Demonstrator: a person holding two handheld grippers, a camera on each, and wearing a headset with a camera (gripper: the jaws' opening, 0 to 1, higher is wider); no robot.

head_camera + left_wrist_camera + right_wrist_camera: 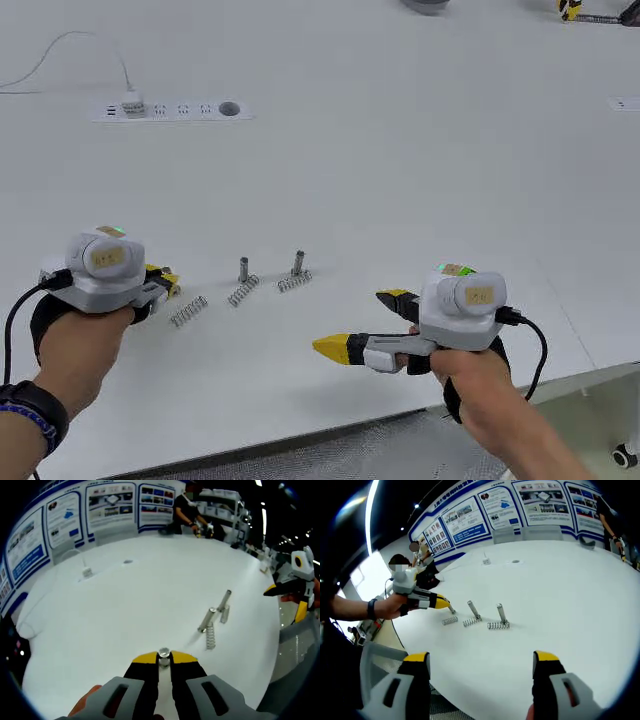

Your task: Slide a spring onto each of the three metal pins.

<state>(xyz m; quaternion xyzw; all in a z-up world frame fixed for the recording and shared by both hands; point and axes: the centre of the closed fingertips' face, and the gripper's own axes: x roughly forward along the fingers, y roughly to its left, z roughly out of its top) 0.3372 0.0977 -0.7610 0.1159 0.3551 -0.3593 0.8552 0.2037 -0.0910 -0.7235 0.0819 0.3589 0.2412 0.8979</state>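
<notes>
Two metal pins (243, 269) (298, 262) stand upright on the white table (400, 180). Three springs (188, 311) (243, 290) (294, 282) lie flat beside them. My left gripper (166, 283) hovers just left of the leftmost spring, shut on a third metal pin (163, 653) whose round end shows between the yellow jaw tips. My right gripper (362, 322) is low over the table to the right of the row, open and holding nothing. From the right gripper view the pins (473, 609) (501, 612) and springs (470, 622) sit ahead, with the left gripper (442, 602) beyond.
A white power strip (170, 110) with a cable lies at the back left. The table's front edge (300, 440) runs just below my hands. A person (187, 510) works at the far end of the table. A mesh chair (380, 665) is by the table edge.
</notes>
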